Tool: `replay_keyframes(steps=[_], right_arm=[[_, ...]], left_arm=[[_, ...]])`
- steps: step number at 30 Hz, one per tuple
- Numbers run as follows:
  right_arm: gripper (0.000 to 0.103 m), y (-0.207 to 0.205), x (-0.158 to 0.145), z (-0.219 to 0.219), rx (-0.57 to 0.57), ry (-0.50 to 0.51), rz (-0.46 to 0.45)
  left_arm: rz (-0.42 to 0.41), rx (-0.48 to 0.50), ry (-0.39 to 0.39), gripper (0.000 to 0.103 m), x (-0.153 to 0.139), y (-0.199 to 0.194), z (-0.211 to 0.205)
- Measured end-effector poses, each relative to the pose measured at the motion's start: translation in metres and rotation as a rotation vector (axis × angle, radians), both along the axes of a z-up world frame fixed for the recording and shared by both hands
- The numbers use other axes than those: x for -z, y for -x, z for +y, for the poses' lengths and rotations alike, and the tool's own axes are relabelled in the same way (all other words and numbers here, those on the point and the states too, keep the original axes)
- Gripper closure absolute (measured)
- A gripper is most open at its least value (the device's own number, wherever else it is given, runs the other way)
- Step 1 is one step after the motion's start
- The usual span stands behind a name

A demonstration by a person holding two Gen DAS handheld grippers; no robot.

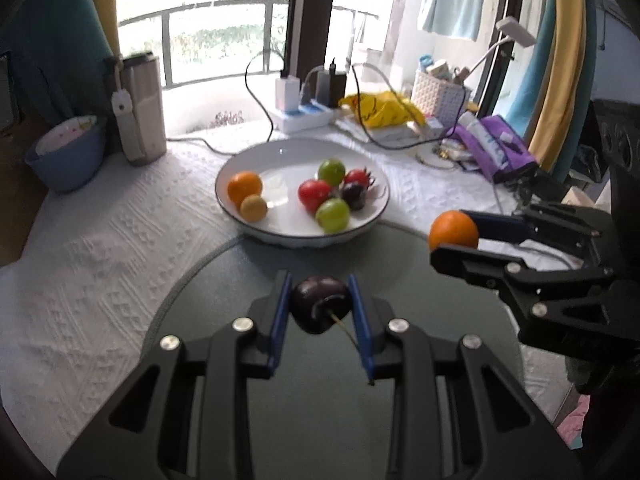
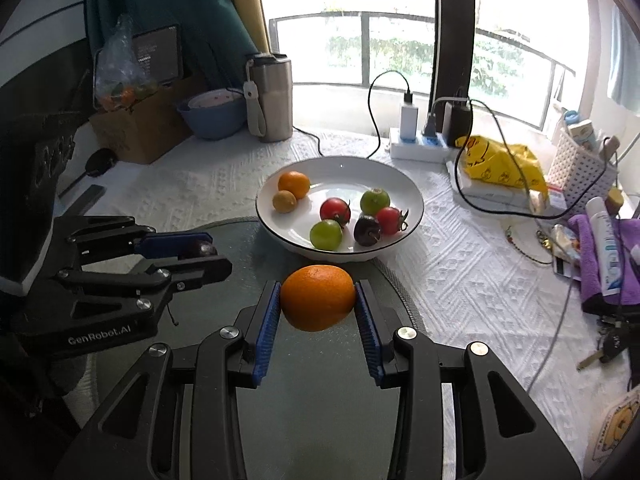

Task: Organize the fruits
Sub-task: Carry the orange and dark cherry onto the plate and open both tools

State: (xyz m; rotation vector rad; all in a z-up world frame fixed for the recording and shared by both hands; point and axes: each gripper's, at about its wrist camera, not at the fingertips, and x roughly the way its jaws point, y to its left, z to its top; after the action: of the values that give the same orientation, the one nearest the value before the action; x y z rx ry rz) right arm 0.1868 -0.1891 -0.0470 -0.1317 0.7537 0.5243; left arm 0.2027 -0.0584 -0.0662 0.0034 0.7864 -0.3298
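While over mat | left gripper [image 1: 320, 312] clamps cherry [image 1: 320, 304] | right gripper [image 2: 318, 308] clamps orange [image 2: 317, 297]

Black skeletal claw [image 2: 316, 320] frames, blue ribbed pads [image 2: 267, 320], silver screws [image 2: 227, 333]

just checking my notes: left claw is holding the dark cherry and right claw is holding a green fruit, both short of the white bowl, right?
One slip: the right claw grips an orange, not a green fruit, as the right wrist view shows. The left claw does hold the dark cherry, both short of the white bowl.
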Motion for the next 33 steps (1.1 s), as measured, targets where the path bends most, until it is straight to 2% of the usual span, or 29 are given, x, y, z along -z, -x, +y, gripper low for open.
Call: replay_keyframes(steps=[8,16,27,33], right_arm=[[0.063,0.007,-0.025,-0.004,0.014,-0.01,-0.058],[0.063,-0.005,-0.044,-0.003,0.02,-0.007,-0.108],[0.063,-0.048,-0.051,0.006,0.014,-0.004,-0.128],[0.063,-0.076,-0.042,0.014,0.006,0.003,-0.103]], left_arm=[[-0.098,-0.005,0.009,0.072,-0.04,0.008,-0.001],[-0.172,0.009,0.016,0.072,-0.07,-0.006,-0.002],[-0.178,0.008,0.045,0.072,-0.072,-0.048,0.002],[-0.137,-0.003,0.077,0.072,-0.058,-0.08,0.003]])
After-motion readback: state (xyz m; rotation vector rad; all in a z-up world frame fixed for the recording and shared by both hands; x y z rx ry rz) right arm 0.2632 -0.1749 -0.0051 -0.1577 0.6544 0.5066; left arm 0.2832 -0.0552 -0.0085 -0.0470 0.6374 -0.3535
